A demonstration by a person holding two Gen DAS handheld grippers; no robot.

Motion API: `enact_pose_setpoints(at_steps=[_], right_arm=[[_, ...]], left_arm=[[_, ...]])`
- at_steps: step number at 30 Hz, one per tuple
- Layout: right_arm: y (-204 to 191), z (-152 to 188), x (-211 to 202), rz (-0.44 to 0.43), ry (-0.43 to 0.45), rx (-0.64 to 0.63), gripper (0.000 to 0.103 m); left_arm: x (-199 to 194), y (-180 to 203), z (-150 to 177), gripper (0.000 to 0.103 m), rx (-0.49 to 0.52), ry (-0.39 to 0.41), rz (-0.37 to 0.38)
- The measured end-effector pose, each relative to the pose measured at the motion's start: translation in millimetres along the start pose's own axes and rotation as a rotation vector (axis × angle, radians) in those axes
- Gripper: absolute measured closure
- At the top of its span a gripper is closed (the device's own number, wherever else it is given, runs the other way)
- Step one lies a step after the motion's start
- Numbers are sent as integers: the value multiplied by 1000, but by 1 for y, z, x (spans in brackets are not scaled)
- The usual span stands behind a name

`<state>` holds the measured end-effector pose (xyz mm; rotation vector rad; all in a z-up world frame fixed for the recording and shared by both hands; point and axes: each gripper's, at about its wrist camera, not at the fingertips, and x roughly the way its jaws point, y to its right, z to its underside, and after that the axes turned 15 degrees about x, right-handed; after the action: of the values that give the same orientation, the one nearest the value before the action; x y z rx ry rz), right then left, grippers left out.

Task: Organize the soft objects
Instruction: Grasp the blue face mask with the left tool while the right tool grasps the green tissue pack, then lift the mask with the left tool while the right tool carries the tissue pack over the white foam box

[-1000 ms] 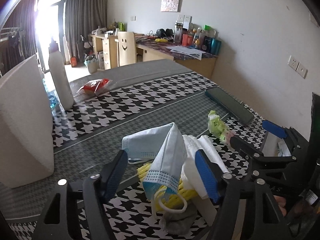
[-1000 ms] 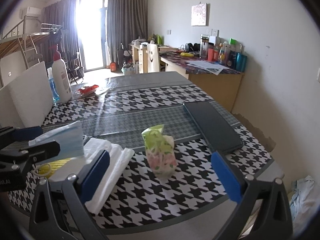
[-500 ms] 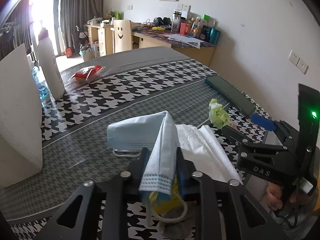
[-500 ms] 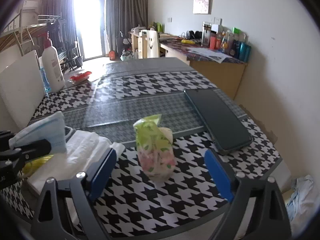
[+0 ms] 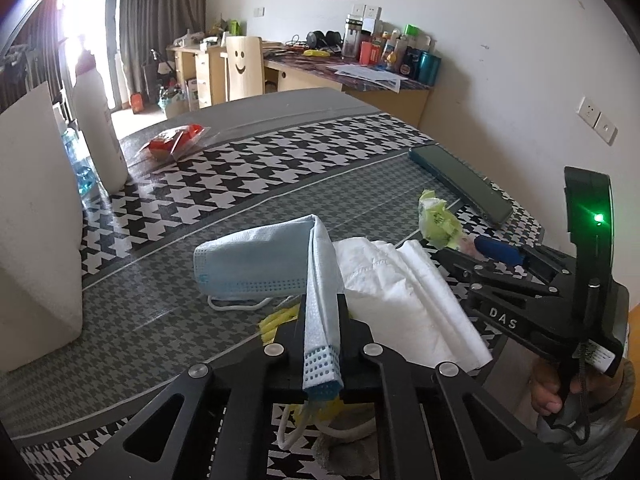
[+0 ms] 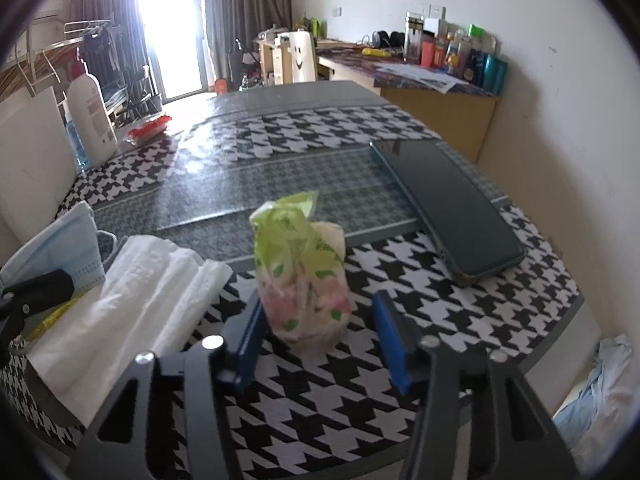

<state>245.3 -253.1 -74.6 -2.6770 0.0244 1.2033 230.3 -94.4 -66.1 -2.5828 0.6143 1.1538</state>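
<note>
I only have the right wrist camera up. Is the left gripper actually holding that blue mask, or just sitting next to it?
Observer: Holding it. In the left wrist view the left gripper is shut on the blue face mask, with its folded edge pinched between the fingers.
Operator: Is the whole mask off the table?
Observer: It doesn't look so. Its far half sits low over a white ear loop that lies on the table.
Operator: Anything underneath, close to the fingers?
Observer: Yes, a grey cloth-like lump lies right below them.
</note>
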Motion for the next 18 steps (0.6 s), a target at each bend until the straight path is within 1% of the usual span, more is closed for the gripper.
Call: enact_pose_setpoints(at_steps=[2, 4, 7, 11, 15, 18], right_arm=[[1, 0, -1, -2, 0, 0, 55], [0, 1, -1, 1, 2, 1, 62], [1, 1, -2, 1, 1, 2, 65], [-2, 2, -6, 1, 16, -10, 69], [-3, 1, -12, -3, 32, -8, 72], [-5, 0, -21, -13, 52, -7, 73]], left_arm=[[0, 3, 1, 94, 20, 4, -20], [-2, 4, 2, 94, 32, 12, -18], [-4, 3, 2, 94, 15, 19, -32], [-9, -2, 3, 95, -4, 44, -12], [-19, -1, 3, 96, 9, 74, -13], [-31, 1, 3, 96, 22, 105, -28]])
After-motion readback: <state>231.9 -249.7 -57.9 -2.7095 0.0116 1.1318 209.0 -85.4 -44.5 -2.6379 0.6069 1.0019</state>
